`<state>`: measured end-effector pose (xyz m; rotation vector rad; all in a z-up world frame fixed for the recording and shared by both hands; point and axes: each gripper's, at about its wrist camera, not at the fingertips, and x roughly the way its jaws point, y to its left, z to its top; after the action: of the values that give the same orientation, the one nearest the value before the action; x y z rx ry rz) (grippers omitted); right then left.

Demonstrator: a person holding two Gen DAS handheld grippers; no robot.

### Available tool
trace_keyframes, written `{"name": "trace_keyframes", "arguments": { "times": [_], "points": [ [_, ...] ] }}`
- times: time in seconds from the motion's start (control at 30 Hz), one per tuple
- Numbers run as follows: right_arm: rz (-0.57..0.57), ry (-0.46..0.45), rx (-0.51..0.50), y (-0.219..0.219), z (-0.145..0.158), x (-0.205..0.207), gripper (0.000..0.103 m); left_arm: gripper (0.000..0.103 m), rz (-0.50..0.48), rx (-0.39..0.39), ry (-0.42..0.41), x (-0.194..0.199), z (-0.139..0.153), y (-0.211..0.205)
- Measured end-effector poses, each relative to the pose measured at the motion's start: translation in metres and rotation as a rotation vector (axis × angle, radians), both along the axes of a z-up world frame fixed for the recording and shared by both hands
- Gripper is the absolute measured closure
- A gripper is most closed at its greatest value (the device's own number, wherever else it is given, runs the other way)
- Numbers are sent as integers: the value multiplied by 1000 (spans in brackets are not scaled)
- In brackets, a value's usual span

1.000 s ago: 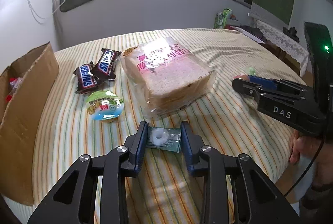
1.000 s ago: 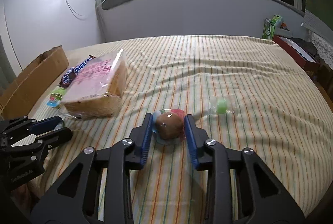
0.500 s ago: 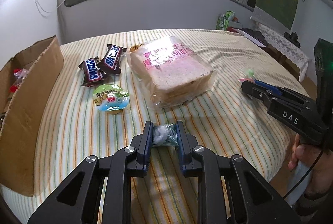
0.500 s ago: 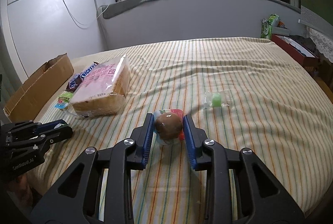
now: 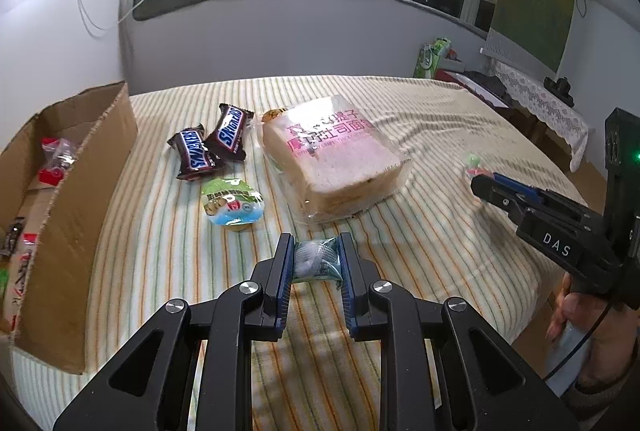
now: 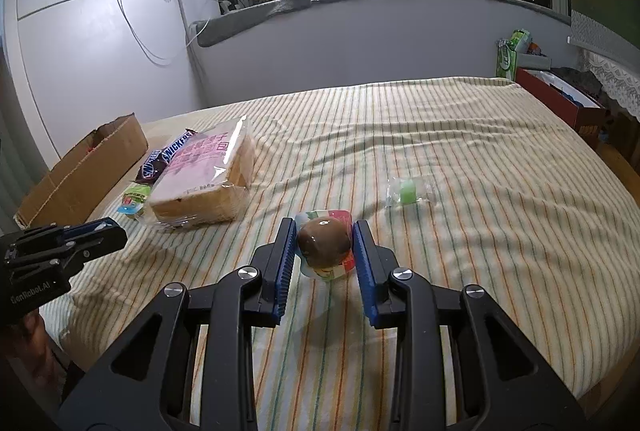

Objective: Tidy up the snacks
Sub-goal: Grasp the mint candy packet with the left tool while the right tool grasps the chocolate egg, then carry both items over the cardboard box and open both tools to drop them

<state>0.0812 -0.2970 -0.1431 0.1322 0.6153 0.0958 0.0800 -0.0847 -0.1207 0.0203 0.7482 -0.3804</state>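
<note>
My left gripper (image 5: 316, 263) is shut on a small green candy packet (image 5: 316, 258) and holds it above the striped cloth. My right gripper (image 6: 325, 249) is shut on a round brown snack in a colourful wrapper (image 6: 325, 245), lifted above the cloth; it also shows in the left wrist view (image 5: 486, 187). On the cloth lie a bag of sliced bread (image 5: 334, 159), two Snickers bars (image 5: 212, 145) and a green-lidded jelly cup (image 5: 234, 205). A cardboard box (image 5: 60, 199) with several snacks inside stands at the left. A small green wrapped candy (image 6: 408, 190) lies to the right.
The striped cloth (image 6: 480, 151) covers a table whose edges fall away at the front and right. A red box (image 6: 560, 99) and a green pack (image 6: 508, 57) stand beyond the far right edge. A grey wall lies behind.
My left gripper closed on the green candy packet and lifted it off the cloth. My right gripper rose with the brown snack held between its fingers.
</note>
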Motion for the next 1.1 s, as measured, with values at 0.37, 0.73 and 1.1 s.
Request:
{"name": "trace_keyframes", "arguments": {
  "times": [0.37, 0.73, 1.1],
  "points": [
    [-13, -150, -69, 18, 79, -36, 73, 83, -4, -47, -149, -17, 60, 11],
    [45, -239, -163, 77, 134, -63, 73, 83, 78, -140, -283, -50, 109, 70],
    [138, -210, -236, 145, 136, -50, 73, 83, 174, -206, -292, -52, 104, 128]
  ]
}}
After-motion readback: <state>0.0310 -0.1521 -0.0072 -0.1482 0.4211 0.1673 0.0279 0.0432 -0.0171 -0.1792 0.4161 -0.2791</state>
